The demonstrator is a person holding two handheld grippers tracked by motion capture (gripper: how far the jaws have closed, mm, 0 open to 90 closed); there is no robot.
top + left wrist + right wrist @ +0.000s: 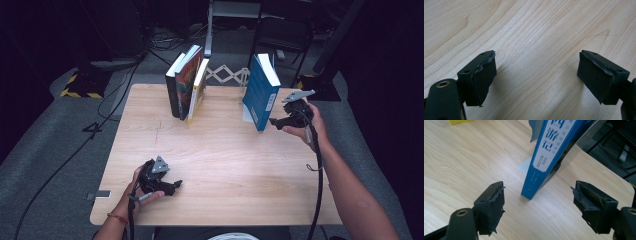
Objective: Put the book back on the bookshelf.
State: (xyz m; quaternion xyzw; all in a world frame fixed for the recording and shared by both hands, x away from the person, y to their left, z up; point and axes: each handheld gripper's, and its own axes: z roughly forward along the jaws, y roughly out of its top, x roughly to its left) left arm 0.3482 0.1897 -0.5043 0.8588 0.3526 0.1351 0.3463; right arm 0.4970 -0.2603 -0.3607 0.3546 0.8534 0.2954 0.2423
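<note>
The blue book [260, 92] stands tilted at the far right of the table [220, 165], leaning on what looks like a thin metal bookend [525, 167], though we can't quite tell from here. Our right gripper [278, 121] sits just beside its spine, jaws spread and gripping nothing. If we bump that low corner, it probably slides and topples. Our left gripper [175, 187], also released, rests near-left, well clear of the leaning books [187, 87] farther left.

Two black handheld grippers, left gripper [172, 187] and right gripper [274, 121], each topped by a grey three-cornered plate. Worn black pads [484, 75] with ragged edges, screw holes in the jaws. Black cable [317, 190] trailing along the bare forearm; orange bracelet [117, 217] at the left wrist.
</note>
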